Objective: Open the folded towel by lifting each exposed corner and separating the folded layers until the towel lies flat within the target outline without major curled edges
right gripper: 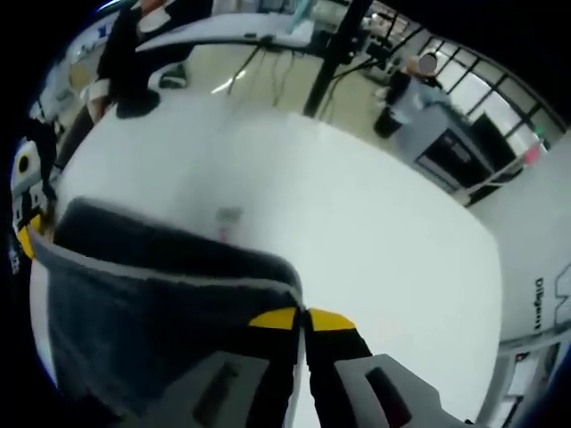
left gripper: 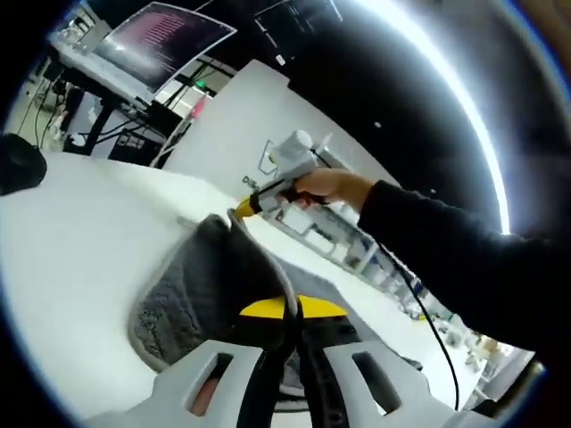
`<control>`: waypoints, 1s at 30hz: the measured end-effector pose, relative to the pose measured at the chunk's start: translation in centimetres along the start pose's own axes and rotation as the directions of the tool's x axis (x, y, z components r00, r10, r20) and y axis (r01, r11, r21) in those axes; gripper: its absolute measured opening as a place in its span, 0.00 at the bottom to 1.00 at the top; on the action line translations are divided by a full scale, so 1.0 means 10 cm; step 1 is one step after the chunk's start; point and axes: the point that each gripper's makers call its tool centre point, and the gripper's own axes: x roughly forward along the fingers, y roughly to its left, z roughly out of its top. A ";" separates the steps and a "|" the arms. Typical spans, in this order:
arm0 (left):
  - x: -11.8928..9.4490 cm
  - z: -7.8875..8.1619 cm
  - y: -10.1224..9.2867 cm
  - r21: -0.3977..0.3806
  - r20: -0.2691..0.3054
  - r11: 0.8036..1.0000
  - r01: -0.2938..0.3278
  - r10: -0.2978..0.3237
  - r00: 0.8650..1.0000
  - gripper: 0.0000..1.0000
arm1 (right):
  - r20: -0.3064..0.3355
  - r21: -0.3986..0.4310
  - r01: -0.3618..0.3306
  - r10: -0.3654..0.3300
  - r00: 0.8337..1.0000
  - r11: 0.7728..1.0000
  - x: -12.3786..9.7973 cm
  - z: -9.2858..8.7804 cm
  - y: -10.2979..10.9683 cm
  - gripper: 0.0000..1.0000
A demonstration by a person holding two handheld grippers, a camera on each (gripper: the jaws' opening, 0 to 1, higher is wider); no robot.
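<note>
A: Looking thru left gripper view first – left gripper, yellow tips pinched together on the grey towel, terry weave w/ a paler hem, bunching up off the white table.
B: Other tool?
A: Right gripper is coming in from the right, a hand & dark sleeve behind it; it's clamping the towel's far edge.
B: Right gripper view?
A: Right gripper is squeezing a hemmed corner; towel is stretching taut toward left gripper at the edge. Monitor is showing in left gripper view.
</note>
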 end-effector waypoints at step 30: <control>0.06 0.04 -0.51 0.040 -0.004 0.984 0.176 -0.176 0.984 0.02 | 0.101 0.019 0.036 -0.038 0.994 0.999 -0.20 -0.03 0.05 0.00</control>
